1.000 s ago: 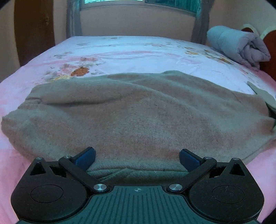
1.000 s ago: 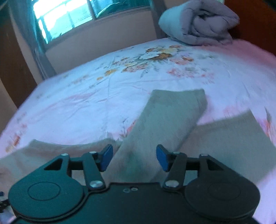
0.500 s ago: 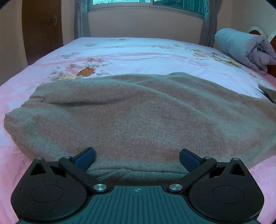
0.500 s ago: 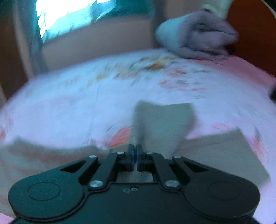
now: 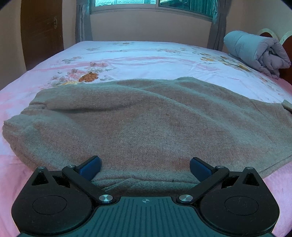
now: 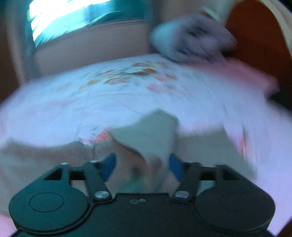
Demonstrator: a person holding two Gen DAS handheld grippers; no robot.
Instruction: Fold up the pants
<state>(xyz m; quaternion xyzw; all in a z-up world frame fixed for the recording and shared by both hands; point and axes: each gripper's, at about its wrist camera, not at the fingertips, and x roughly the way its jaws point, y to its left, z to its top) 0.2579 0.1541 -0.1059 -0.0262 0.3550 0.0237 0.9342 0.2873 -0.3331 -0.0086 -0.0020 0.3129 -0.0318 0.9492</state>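
Tan-grey knit pants [image 5: 146,124] lie spread across the floral bed sheet [image 5: 138,58]. My left gripper [image 5: 145,166] is open, its blue fingertips [image 5: 90,166] resting low at the near edge of the waist part, with cloth between them. In the blurred right wrist view, my right gripper [image 6: 142,165] is open, and a bunched pant leg [image 6: 153,131] sits between and just beyond its blue fingertips [image 6: 109,165]. The other leg [image 6: 209,145] lies flat to the right.
A rolled grey quilt [image 5: 255,52] lies at the far right of the bed by the headboard; it also shows in the right wrist view [image 6: 193,45]. A window [image 5: 153,3] and wall stand behind the bed. A brown door [image 5: 42,32] is at far left.
My right gripper shut on the pant leg half a second ago and now stands open again; the leg has bunched up towards it. The left gripper has stayed open and rose slightly.
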